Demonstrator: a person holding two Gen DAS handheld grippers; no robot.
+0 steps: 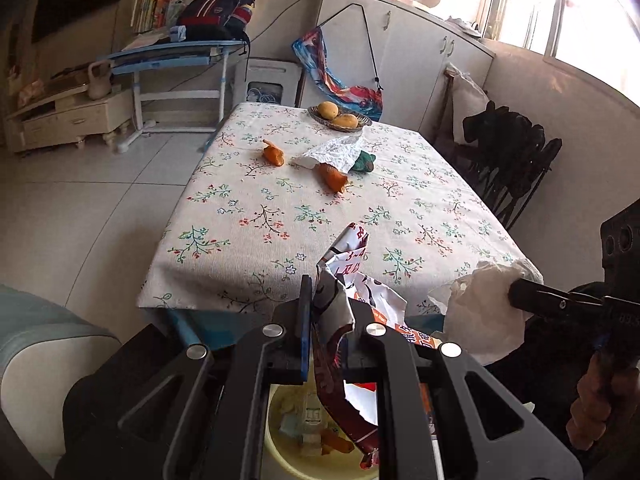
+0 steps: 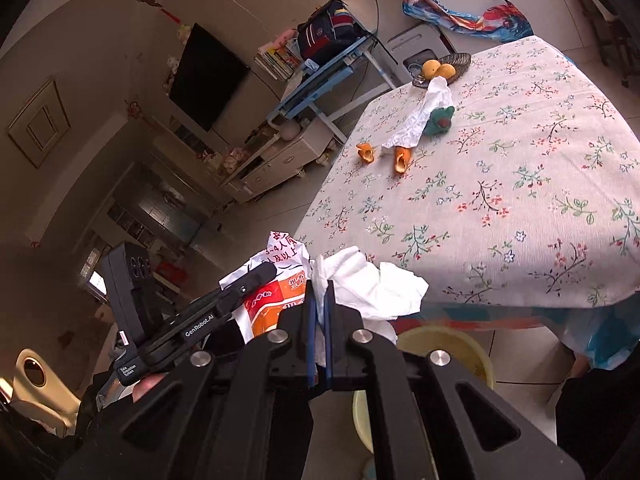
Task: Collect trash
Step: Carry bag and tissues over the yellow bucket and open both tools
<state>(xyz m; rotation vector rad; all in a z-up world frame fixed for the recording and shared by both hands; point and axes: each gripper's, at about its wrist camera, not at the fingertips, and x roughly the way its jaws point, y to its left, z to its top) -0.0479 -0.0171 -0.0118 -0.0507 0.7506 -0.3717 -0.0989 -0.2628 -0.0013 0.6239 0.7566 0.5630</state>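
While both hand-held grippers clamp trash, peels (image 1: 273,153) litter the table (image 1: 280,216).

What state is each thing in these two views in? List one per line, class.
Left hand-held gripper: shut on snack wrapper.
Right hand-held gripper: shut on white tissue.
Yellow bin: open, holding trash.
Orange peels: lying on tablecloth.
Crumpled paper: on table, uncollected.
Fruit basket: holding fruit.

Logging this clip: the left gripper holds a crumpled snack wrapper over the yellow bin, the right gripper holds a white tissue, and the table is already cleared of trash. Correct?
Not quite. The table is not cleared: the left wrist view shows two orange peels and a white paper lying on it. The rest stands.
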